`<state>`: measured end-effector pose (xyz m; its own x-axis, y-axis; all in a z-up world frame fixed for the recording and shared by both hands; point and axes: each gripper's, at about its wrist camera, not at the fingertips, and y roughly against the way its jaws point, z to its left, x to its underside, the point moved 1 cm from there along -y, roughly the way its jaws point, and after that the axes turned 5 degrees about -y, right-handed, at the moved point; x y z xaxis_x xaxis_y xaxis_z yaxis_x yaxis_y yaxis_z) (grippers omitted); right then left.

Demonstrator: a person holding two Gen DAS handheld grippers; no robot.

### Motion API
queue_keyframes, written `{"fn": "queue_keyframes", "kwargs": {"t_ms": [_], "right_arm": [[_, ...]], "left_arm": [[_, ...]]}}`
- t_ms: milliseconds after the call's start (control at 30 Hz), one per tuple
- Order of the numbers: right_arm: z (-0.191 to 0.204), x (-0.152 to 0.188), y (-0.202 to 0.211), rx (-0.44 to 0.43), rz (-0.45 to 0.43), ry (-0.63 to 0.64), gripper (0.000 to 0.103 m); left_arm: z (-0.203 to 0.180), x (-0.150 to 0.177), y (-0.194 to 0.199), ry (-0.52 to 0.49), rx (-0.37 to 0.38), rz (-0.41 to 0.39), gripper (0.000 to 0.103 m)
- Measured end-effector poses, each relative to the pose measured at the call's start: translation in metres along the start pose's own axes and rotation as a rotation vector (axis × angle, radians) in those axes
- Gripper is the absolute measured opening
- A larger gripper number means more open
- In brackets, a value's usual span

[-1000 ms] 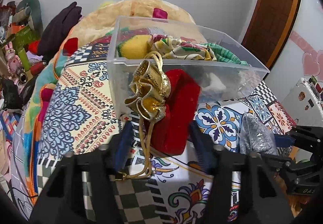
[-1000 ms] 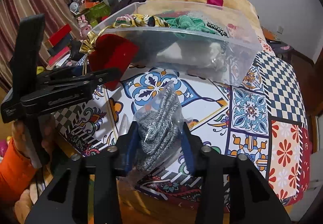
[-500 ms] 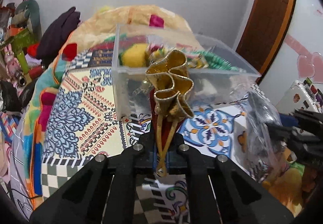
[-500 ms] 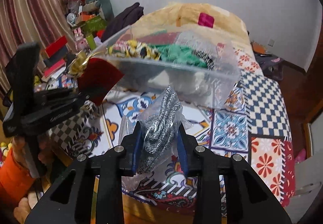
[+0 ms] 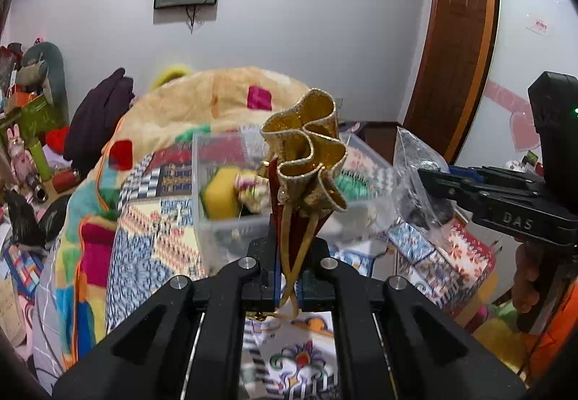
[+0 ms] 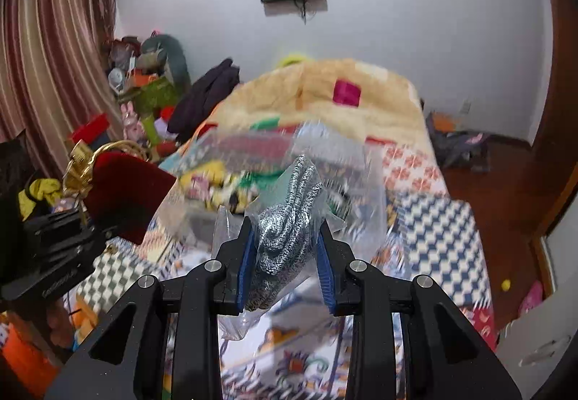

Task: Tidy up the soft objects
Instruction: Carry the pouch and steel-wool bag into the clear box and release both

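Note:
My left gripper point(image 5: 288, 244) is shut on a red velvet pouch with a gold ruffled top point(image 5: 307, 154) and holds it up in the air; the pouch also shows in the right wrist view point(image 6: 123, 194). My right gripper point(image 6: 285, 248) is shut on a grey knitted item in a clear plastic bag point(image 6: 285, 216), lifted above the bed; it also shows in the left wrist view point(image 5: 415, 161). Beyond both stands a clear plastic bin point(image 5: 224, 230) with several soft items, blurred in the right wrist view point(image 6: 202, 216).
The bin stands on a bed with a patterned patchwork cover point(image 6: 440, 237). A beige blanket point(image 5: 202, 100) is heaped behind the bin. Toys and clutter point(image 5: 25, 133) lie at the left, a wooden door point(image 5: 458, 39) at the right.
Both grippers have risen from the bed cover with their items. The left gripper closed fully on the pouch, which now stands upright. The bin looks lower and farther.

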<state>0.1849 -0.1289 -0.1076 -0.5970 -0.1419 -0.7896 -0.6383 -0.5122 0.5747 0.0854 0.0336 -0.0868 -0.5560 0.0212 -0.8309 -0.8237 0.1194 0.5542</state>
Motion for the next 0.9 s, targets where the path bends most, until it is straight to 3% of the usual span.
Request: {"fn": "queue_keyframes", "kwargs": {"t_ms": [300,533,900], "right_arm": [[0.005,-0.031,-0.014,0.053,-0.072,0.021,0.028],[0.001,-0.033,-0.04,0.067,-0.035,0.005,0.028],[-0.014,-0.024,-0.085,0.097,0.085,-0.003,0.029]], "left_arm": [[0.001,-0.037,-0.016,-0.007,0.029,-0.023,0.005],[0.007,-0.048,-0.041,0.025,0.025,-0.003,0.005],[0.004,-0.035,-0.097,0.044,0.08,0.138,0.005]]}}
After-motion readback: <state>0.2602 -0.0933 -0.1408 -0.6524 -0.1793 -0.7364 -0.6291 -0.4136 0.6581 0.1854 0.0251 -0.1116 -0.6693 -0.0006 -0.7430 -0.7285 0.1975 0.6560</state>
